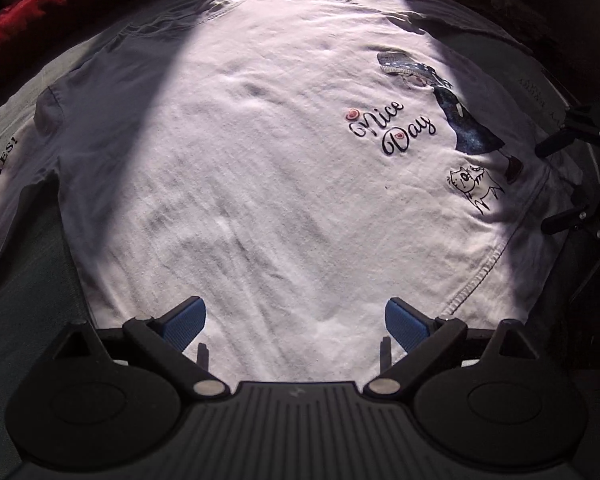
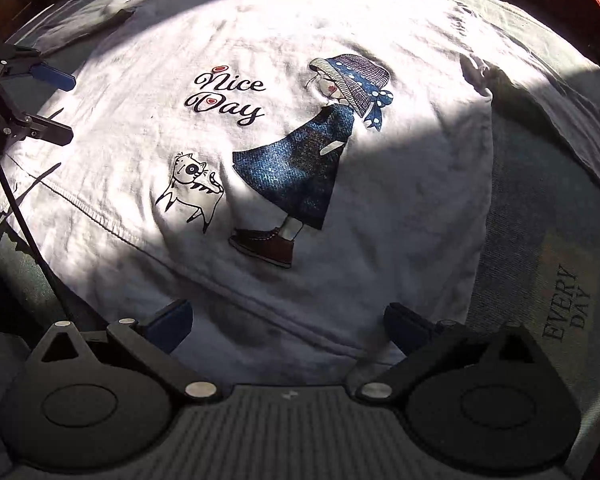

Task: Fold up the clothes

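Shirt [image 1: 260,168] lies flat; both tongs [image 1: 296,324] [image 2: 288,326] hover over it, spread wide.

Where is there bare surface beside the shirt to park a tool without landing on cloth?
The white shirt covers most of the surface. Bare grey-green cover shows between the shirt's body and its EVERY DAY sleeve, and another patch lies below the other sleeve. Red fabric crowds the far edge. The left tool and right tool are both open.
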`<state>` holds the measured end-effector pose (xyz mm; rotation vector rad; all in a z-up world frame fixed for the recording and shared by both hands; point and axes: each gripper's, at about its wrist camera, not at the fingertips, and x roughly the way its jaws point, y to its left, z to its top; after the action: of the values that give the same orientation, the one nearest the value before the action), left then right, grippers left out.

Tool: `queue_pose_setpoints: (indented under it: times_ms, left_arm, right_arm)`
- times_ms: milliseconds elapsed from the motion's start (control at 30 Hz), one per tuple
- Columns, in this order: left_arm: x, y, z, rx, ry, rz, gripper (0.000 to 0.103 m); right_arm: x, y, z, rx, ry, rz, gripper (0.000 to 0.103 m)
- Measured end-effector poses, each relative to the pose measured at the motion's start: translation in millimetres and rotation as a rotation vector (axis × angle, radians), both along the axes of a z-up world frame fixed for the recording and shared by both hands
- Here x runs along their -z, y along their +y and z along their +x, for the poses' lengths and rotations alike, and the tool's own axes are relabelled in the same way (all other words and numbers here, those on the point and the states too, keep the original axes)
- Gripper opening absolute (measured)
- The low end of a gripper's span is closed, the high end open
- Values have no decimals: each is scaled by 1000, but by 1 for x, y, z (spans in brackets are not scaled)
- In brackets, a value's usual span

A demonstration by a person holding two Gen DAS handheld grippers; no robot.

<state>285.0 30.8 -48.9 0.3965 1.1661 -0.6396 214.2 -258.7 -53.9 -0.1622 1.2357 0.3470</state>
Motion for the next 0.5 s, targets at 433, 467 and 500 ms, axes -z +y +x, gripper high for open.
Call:
queue_pose_setpoints:
  times_ms: [433, 467, 500]
  left_arm:
    - [9, 24, -51, -80, 149, 106, 95]
    - [7, 26, -54, -81, 155, 105, 95]
    - [5, 27, -56, -82, 163, 103, 95]
  right_arm:
    - [7, 3, -3, -4, 14, -39, 103]
    - [6, 3, -2, -3, 17, -39, 103]
    - [6, 3, -2, -3, 19, -40, 103]
